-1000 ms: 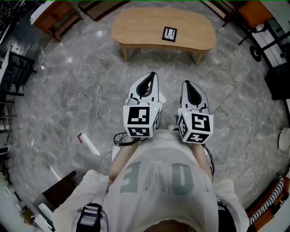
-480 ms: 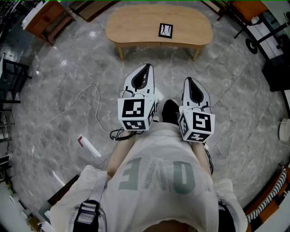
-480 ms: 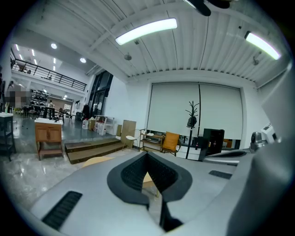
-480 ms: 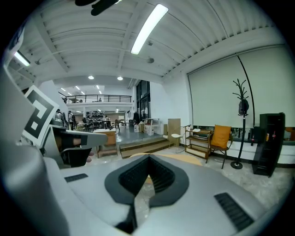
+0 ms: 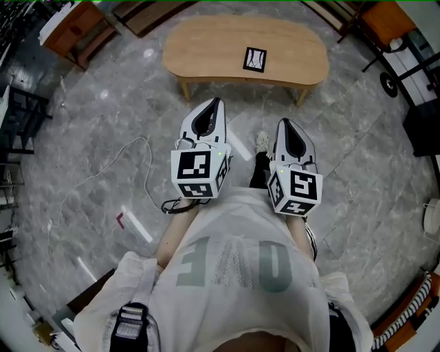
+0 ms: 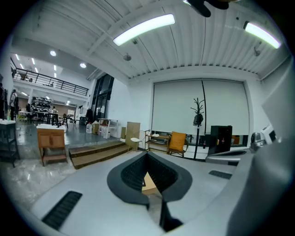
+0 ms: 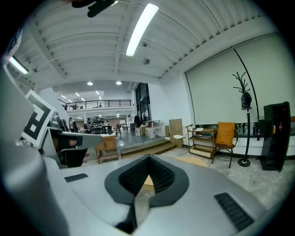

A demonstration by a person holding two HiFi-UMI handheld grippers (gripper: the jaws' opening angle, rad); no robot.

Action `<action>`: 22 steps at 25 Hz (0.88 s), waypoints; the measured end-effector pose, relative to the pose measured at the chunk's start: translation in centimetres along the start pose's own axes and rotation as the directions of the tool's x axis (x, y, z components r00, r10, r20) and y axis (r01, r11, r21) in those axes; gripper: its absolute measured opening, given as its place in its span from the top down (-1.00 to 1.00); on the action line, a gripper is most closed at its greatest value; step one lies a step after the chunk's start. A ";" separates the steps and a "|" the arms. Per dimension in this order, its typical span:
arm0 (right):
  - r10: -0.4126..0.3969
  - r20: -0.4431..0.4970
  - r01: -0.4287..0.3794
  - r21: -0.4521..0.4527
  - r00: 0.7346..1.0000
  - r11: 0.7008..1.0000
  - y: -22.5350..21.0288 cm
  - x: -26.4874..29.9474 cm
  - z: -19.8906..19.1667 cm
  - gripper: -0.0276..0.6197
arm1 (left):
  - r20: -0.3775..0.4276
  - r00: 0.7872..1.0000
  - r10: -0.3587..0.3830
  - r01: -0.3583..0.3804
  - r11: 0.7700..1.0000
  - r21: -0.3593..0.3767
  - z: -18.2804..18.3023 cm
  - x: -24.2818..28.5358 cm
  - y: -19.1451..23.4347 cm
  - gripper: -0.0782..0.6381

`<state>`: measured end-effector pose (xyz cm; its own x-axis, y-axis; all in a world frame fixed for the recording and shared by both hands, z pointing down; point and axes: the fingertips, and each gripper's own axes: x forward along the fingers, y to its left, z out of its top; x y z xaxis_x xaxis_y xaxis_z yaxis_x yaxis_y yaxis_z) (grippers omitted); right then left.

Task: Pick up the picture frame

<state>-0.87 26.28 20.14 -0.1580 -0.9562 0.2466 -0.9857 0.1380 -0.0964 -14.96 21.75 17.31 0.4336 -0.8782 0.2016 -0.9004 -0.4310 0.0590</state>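
The picture frame [image 5: 254, 59], black-edged with a pale picture, lies flat on the oval wooden coffee table [image 5: 206, 48] at the top of the head view. My left gripper [image 5: 214, 104] and right gripper [image 5: 285, 125] are held side by side in front of the person's chest, pointing at the table and well short of it, over the floor. Both are shut with nothing between the jaws. In the left gripper view the left gripper [image 6: 147, 156] shows closed tips, and a tan sliver of table shows through its hollow. The right gripper [image 7: 149, 159] looks the same in its own view.
A white cable [image 5: 130, 148] loops over the grey marble floor at the left. A wooden cabinet [image 5: 69, 31] stands at the far left and an orange chair [image 5: 385, 17] at the far right. A black cart [image 5: 423, 124] is at the right edge. The person's shoe [image 5: 262, 141] shows between the grippers.
The person has stepped forward, one foot now showing between the grippers. Both grippers have been carried toward the table. Their jaws have stayed shut.
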 end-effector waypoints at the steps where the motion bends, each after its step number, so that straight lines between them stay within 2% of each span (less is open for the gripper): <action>1: 0.008 -0.003 -0.008 0.003 1.000 1.000 -0.3 0.8 0.2 0.91 | -0.002 1.000 0.012 -0.012 1.000 -0.011 0.0 0.8 0.4 0.76; 6: 0.040 -0.008 -0.040 -0.006 0.999 0.999 -2.8 5.5 1.3 0.91 | -0.006 1.000 0.028 -0.028 1.000 -0.006 0.5 6.2 0.1 0.76; 9: 0.062 -0.037 -0.062 -0.011 0.997 0.998 -4.7 8.5 1.3 0.91 | 0.019 0.999 0.034 -0.034 0.999 0.006 1.2 9.4 -0.7 0.76; 13: 0.093 -0.069 -0.095 -0.029 0.993 0.995 -7.2 13.4 2.4 0.91 | 0.008 0.999 0.041 -0.041 0.999 -0.005 1.9 14.4 -0.9 0.76; 22: 0.200 -0.147 -0.209 -0.048 0.969 0.977 -12.3 23.3 5.8 0.91 | -0.006 0.988 0.156 -0.156 0.988 -0.018 5.4 24.9 1.2 0.76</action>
<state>7.86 0.83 21.50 -0.3592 -0.8604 0.3616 -0.9324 0.3474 -0.0996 -5.06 -1.71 17.16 0.2875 -0.9335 0.2142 -0.9576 -0.2847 0.0443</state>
